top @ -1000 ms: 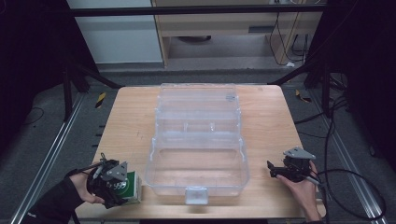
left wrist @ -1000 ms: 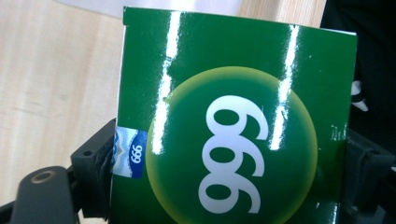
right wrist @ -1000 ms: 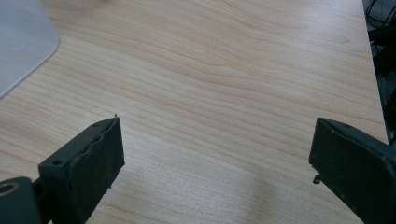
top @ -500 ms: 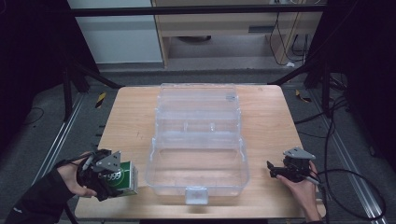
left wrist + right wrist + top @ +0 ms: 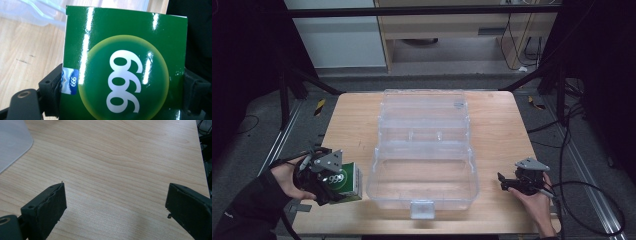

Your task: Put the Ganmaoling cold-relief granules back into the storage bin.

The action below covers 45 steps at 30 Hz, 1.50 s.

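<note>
- Green and glossy, the small carton [image 5: 346,181] sits at about eight o'clock on the pale wooden worktop [image 5: 502,130] in the high view, clamped in the left gripper [image 5: 330,186]. It hangs just off the lower left corner of the clear plastic organiser box [image 5: 424,150], which lies open at the middle with its lid folded back toward twelve o'clock. I'd judge the carton is held upright and close so it can go over the box's near wall.
- At four o'clock the right gripper [image 5: 507,183] rests low by the box's right side, the person's hand wrapped round it, cable trailing off the edge; it looks parked out of the way while the other hand works.
- Left gripper view: the carton [image 5: 125,72] is shiny printed card with a pale round badge and white "999" figures, plus a small blue sticker at nine o'clock. The black fingers [image 5: 51,92] press on both of its side faces, a firm grasp. Woodgrain and a corner of the translucent box [image 5: 37,12] show at ten o'clock.
- Right gripper view: matt black rubbery fingers [image 5: 47,207] stand wide apart, released, with nothing between them but bare streaky wood. A rounded frosted corner of the box [image 5: 12,142] sits at ten o'clock.
</note>
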Each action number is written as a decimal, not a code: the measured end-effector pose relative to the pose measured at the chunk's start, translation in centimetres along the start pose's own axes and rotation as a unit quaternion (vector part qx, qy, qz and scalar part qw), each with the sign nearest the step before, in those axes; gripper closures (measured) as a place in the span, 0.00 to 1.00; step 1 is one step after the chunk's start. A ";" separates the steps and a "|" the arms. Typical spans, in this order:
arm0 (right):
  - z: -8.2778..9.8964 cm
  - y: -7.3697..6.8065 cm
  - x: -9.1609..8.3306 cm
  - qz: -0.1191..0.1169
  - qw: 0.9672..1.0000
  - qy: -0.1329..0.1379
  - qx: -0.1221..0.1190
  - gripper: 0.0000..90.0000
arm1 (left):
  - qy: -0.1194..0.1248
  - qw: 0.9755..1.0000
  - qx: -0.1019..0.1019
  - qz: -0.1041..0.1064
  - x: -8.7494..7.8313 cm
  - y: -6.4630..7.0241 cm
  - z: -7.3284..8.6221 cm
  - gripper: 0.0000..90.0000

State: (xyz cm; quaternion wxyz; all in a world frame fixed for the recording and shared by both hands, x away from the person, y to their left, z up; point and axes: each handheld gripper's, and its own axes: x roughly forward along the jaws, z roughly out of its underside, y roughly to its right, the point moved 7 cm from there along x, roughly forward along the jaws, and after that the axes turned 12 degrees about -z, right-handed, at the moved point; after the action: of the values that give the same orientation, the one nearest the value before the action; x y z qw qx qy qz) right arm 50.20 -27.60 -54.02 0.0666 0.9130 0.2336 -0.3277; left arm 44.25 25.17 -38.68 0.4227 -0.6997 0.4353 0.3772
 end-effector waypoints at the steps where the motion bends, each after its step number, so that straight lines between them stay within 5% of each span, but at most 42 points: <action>1: 0.0 0.0 0.0 0.000 1.000 0.000 -0.001 0.04 | 0.003 1.000 -0.001 0.000 -0.1 -0.1 -0.4 0.15; 27: 0.0 0.0 0.0 -0.002 1.000 0.000 0.001 0.04 | 0.015 0.999 0.029 0.000 0.7 -0.8 -5.7 0.16; 45: 0.0 0.0 0.0 -0.003 1.000 0.001 -0.001 0.04 | 0.022 0.998 0.054 0.009 2.7 -0.7 -9.1 0.16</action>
State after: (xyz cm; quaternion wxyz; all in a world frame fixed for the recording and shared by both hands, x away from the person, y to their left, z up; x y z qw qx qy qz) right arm 50.19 -27.61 -53.97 0.0667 0.9125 0.2368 -0.3269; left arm 47.26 16.21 -37.67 0.4469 -0.6800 0.4708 0.3409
